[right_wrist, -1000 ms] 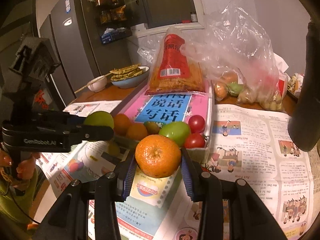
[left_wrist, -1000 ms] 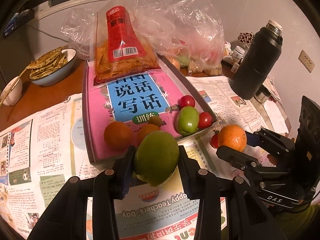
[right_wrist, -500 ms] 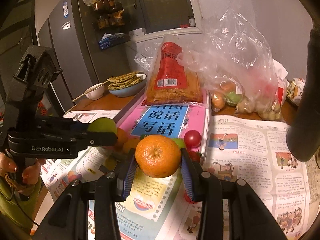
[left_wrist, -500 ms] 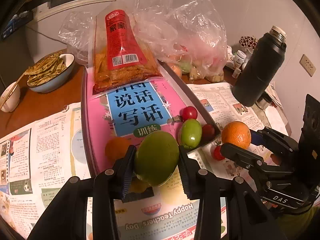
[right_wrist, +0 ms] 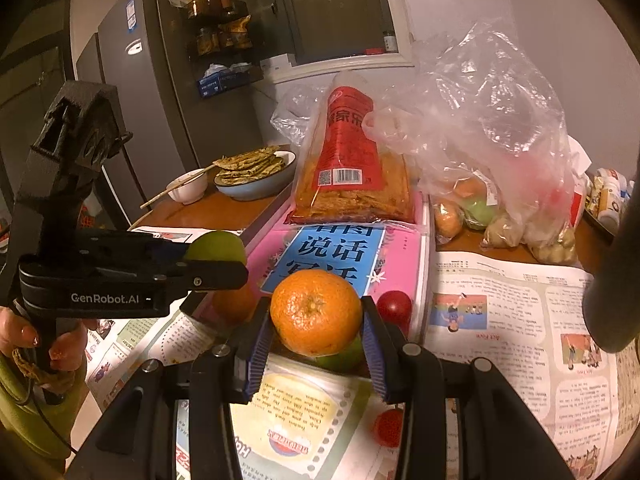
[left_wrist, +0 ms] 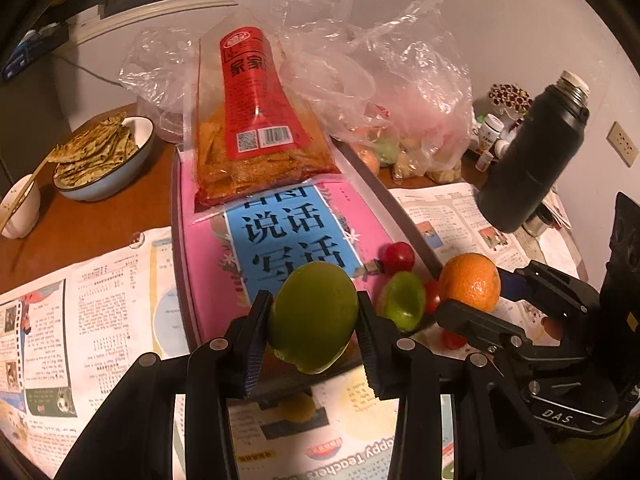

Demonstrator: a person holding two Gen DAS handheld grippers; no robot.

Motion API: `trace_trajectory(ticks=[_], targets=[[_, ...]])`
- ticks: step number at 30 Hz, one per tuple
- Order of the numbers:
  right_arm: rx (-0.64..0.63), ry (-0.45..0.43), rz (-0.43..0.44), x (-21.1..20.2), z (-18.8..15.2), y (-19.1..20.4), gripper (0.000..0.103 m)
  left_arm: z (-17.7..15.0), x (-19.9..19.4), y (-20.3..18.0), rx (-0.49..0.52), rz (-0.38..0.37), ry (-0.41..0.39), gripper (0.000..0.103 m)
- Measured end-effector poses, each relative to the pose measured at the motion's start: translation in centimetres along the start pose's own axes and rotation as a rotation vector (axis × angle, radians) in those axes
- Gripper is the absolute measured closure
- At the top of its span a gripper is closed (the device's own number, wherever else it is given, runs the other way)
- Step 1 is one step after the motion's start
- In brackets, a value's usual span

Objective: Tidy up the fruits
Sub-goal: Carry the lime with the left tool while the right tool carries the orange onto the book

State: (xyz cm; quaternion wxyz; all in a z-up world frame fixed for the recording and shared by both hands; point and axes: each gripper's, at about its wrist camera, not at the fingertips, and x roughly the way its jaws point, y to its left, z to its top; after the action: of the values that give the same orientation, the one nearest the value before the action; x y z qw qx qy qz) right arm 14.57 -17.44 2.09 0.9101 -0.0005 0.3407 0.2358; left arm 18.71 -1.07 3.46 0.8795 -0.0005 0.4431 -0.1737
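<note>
My left gripper is shut on a green mango and holds it in the air above the near end of the tray, which is lined with a pink book. My right gripper is shut on an orange, also lifted, to the right of the left one; the orange also shows in the left wrist view. In the tray lie a smaller green fruit, a red tomato and an orange fruit. A small red fruit lies on the newspaper.
A red snack bag rests on the tray's far end. A plastic bag of produce sits behind to the right, a black thermos at far right, a bowl of flatbread and a small white bowl at left. Newspaper covers the table.
Both grippers have risen and moved forward over the tray with their fruit held. The tray's fruits now sit lower and partly hidden behind the held ones.
</note>
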Motion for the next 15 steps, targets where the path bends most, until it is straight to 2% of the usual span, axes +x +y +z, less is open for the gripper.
trace_trajectory(ticks=[15], targets=[[-0.003,0.015,-0.006,2.0,1.7,-0.6,0.060,0.8,2.2,2.4,-0.047,0.019,0.026,0.061]])
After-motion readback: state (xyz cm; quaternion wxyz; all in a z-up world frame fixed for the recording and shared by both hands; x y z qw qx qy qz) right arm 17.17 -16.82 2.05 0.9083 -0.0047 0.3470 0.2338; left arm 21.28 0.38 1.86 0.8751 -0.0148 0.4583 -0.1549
